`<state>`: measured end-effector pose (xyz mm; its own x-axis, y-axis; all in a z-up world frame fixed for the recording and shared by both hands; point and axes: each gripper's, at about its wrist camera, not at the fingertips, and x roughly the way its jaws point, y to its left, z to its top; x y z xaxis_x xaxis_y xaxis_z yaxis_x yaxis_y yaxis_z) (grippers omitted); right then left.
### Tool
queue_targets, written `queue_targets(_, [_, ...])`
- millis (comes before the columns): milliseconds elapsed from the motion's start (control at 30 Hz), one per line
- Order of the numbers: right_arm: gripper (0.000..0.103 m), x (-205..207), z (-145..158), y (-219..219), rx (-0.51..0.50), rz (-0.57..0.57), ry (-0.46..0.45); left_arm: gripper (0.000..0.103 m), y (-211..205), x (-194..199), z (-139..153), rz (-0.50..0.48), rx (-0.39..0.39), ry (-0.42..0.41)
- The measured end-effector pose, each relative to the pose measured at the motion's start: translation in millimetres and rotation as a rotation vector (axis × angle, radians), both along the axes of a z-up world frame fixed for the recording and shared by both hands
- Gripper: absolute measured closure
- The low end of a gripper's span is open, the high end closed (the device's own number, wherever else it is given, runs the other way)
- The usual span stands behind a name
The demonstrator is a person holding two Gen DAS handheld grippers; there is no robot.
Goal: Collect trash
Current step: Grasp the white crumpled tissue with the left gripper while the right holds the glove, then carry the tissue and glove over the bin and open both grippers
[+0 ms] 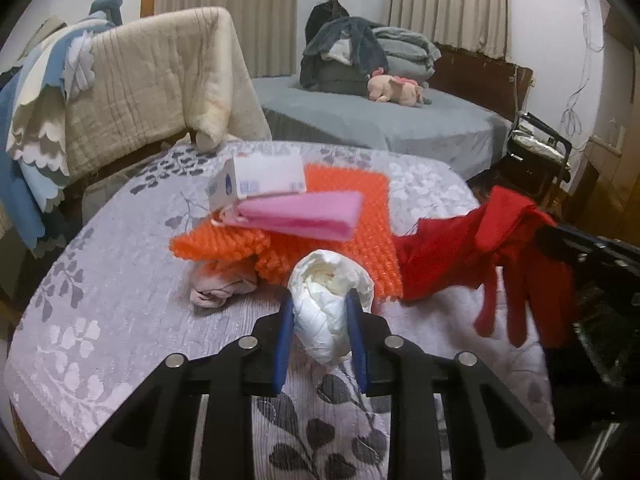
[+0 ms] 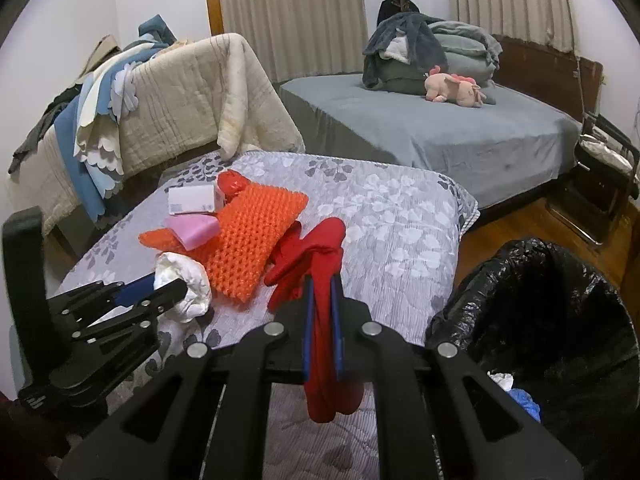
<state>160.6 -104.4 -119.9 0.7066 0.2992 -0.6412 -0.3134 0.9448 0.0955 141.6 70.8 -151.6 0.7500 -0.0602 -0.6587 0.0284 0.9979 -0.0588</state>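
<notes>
Trash lies spread on a low surface covered with a grey flowered quilt (image 1: 100,280). A crumpled white wad (image 1: 328,300) sits near the front edge of this quilt, and the left gripper (image 1: 320,312) has its two blue pads on both sides of it; the pads press into the wad, so the gripper is clamped on it with a narrow gap. In the right wrist view the same wad (image 2: 188,284) shows at the left, with the black fingers of the left gripper (image 2: 160,288) around it. Just behind the wad lies an orange bumpy mat (image 1: 344,216), and on this mat rest a pink folded piece (image 1: 304,212) and a small white carton (image 1: 260,178), the carton touching the pink piece from behind. A pale pink cloth (image 1: 220,286) peeks out from under the front left edge of the mat. The right gripper (image 2: 320,292) is closed tight on a red glove (image 2: 320,240), which hangs down between the blue pads and also stands up above them. In the left wrist view this red glove (image 1: 500,248) hangs at the right, with its fingers pointing down. Beside the quilt, at the right, stands a bin with a black plastic bag (image 2: 552,300), and some white and blue scraps (image 2: 516,392) lie inside it.
</notes>
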Motion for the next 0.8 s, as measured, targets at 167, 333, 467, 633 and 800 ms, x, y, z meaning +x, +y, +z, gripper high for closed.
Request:
queue_targets(167, [0.095, -9, 13, -4, 0.007, 0.001, -0.028, 0.078, -2, -8, 21, -0.011, -0.012, -0.034])
queue_targets(333, [0.095, -20, 29, -12, 0.02, -0.005, -0.059, 0.078, -7, -15, 42, -0.033, -0.023, -0.072])
queue_targets(467, [0.095, -30, 43, -22, 0.04, -0.019, -0.081, 0.078, -13, -20, 51, -0.05, -0.029, -0.084])
queue_targets(633, [0.095, -39, 56, -37, 0.041, -0.049, -0.105, 0.078, -25, -25, 62, -0.076, -0.036, -0.099])
queue_targets(800, [0.095, -46, 63, -56, 0.04, -0.093, -0.121, 0.078, -43, -27, 75, -0.117, -0.039, -0.124])
